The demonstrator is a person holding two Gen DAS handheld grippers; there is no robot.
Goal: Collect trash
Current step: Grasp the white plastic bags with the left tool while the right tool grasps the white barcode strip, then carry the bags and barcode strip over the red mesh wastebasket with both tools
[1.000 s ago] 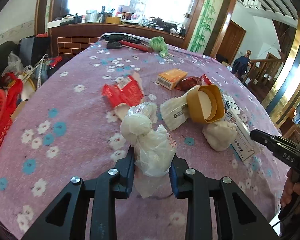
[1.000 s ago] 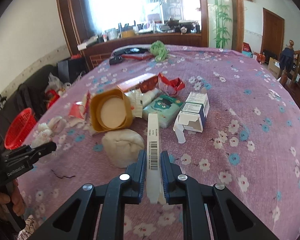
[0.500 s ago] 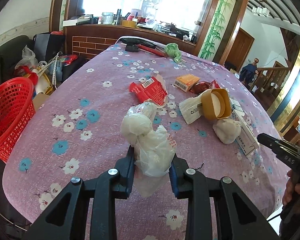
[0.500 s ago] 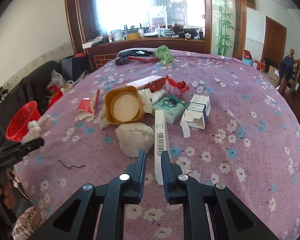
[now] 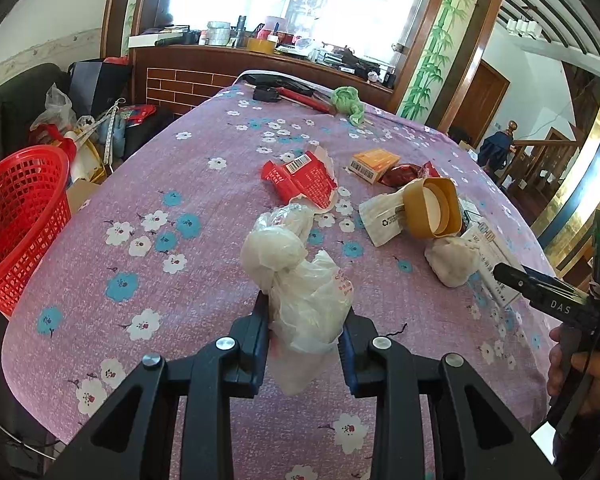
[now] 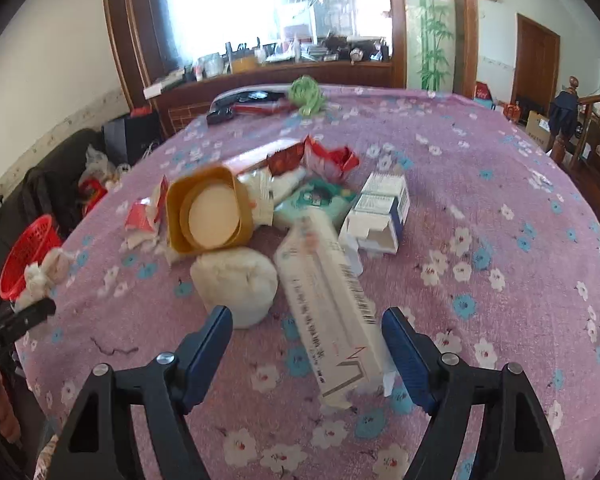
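My left gripper point(image 5: 304, 308) is shut on a crumpled white plastic bag point(image 5: 296, 264), held just above the purple flowered tablecloth point(image 5: 172, 280). In the right wrist view my right gripper point(image 6: 307, 314) has its jaws opening wide. A long white carton point(image 6: 332, 312) lies blurred and slanted on the cloth between them, and neither pad presses on it. Just past the carton sit a white paper wad point(image 6: 236, 280), a brown cup point(image 6: 208, 216) and a small white-and-blue box point(image 6: 380, 216). The right gripper's tip point(image 5: 540, 288) shows at the left view's right edge.
A red mesh basket point(image 5: 16, 224) stands below the table's left edge, among bags on the floor. A red wrapper point(image 5: 300, 180) and an orange box point(image 5: 374, 164) lie mid-table. A green rag point(image 5: 350, 102) and dark tools lie at the far end. A hand point(image 5: 580, 368) grips the right tool.
My right gripper's jaws have spread and let go of the long white carton, which has tipped over onto the cloth. My left gripper has pulled back with the bag, bringing the basket into view.
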